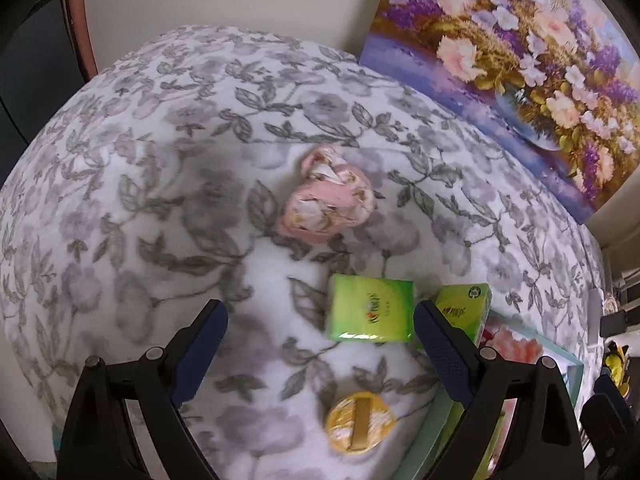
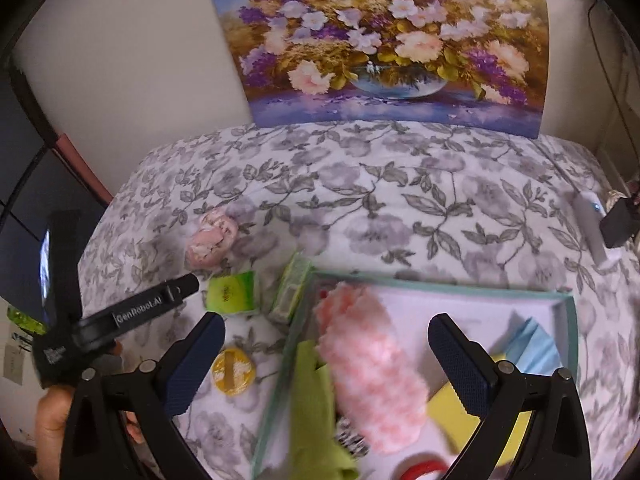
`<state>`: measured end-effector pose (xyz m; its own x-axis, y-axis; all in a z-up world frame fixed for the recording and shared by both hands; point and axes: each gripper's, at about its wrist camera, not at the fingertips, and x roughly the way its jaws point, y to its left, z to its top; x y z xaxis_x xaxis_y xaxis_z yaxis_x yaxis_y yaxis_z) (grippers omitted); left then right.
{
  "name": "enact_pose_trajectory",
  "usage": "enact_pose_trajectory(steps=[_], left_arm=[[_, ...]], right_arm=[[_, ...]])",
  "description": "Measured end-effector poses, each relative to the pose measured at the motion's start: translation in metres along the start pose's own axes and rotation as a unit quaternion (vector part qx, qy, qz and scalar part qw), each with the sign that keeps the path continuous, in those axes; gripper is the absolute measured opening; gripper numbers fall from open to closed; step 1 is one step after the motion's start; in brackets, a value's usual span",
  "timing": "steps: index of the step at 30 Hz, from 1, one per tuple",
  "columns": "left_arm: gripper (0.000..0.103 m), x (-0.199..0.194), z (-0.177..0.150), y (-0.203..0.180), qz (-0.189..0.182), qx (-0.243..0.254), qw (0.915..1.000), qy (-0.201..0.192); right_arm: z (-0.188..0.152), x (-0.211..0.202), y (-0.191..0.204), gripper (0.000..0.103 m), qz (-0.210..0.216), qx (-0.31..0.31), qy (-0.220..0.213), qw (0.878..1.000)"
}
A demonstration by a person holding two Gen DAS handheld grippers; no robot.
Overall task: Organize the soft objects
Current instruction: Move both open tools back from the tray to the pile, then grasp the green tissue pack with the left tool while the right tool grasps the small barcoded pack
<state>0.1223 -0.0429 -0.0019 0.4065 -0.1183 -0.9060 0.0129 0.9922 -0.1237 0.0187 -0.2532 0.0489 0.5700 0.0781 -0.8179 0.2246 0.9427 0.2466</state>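
Observation:
My left gripper (image 1: 320,320) is open and empty, hovering over the floral blanket (image 1: 160,160). A green tissue pack (image 1: 370,307) lies between its fingertips, nearer the right finger. A second green pack (image 1: 464,306) leans on the teal box (image 1: 576,372). A pink floral bundle (image 1: 328,200) lies farther off, and a yellow round pad (image 1: 360,422) lies near. My right gripper (image 2: 326,340) is open and empty above the teal box (image 2: 440,286), which holds a pink fluffy roll (image 2: 372,368), a green cloth (image 2: 316,412), a blue cloth (image 2: 536,348) and a yellow sponge (image 2: 452,404).
A flower painting (image 2: 380,40) leans on the wall behind the bed. The left gripper (image 2: 132,308) shows in the right wrist view, left of the box. A dark device (image 2: 618,220) and a white object (image 2: 592,224) sit at the blanket's right edge.

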Motion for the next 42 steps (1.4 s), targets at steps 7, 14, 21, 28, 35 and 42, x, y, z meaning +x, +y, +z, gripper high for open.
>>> enact_pose_trajectory(steps=[7, 14, 21, 28, 35, 42], left_arm=[[0.094, 0.032, 0.004, -0.029, 0.015, 0.001, 0.9995, 0.029], [0.094, 0.047, 0.003, -0.034, 0.025, -0.022, 0.9981, 0.052], [0.094, 0.056, 0.004, -0.041, 0.038, -0.027, 0.9972, 0.058], [0.094, 0.060, 0.003, -0.040, 0.048, -0.035, 0.9963, 0.063], [0.094, 0.062, 0.004, -0.042, 0.049, -0.037, 0.9960, 0.065], [0.091, 0.067, 0.002, -0.035, 0.036, -0.046, 0.9954, 0.076]], right_arm=[[0.022, 0.025, -0.027, 0.086, 0.006, -0.015, 0.025, 1.000], [0.023, 0.039, -0.031, 0.085, 0.017, -0.038, 0.037, 0.998], [0.017, 0.050, -0.037, 0.085, 0.026, -0.042, 0.051, 0.997], [0.014, 0.051, -0.039, 0.085, 0.033, -0.042, 0.053, 0.997], [0.013, 0.052, -0.035, 0.084, 0.038, -0.038, 0.055, 0.997], [0.012, 0.052, -0.029, 0.080, 0.035, -0.044, 0.057, 0.997]])
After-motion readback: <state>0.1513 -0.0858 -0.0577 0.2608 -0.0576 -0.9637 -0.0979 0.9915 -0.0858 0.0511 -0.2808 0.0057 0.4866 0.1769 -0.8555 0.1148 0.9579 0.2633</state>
